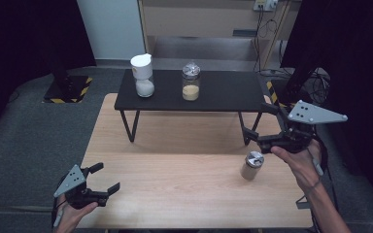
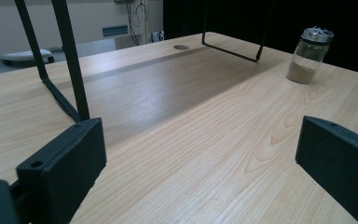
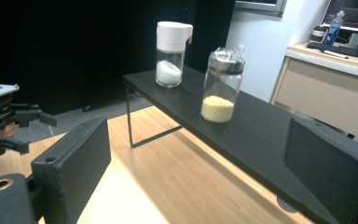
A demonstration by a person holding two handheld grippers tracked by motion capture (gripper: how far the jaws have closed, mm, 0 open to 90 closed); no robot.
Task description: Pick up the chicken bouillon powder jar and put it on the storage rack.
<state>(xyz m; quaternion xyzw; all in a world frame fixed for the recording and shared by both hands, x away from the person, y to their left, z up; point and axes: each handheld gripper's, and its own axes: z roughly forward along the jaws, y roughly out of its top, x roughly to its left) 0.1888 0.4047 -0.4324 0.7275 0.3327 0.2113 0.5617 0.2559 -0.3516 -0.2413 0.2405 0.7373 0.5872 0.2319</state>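
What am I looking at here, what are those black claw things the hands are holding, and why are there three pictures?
A person holds a hand-held gripper in each hand: the left gripper and the right gripper. Each has two black fingers, spread open and holding nothing. The high view looks down from above. The other two come from cameras riding on each gripper. On the light wooden table stands a low black metal shelf and a small glass jar with a silver lid. On the shelf stand a white-capped glass jar of white grains and a clear glass jar of yellowish grains.
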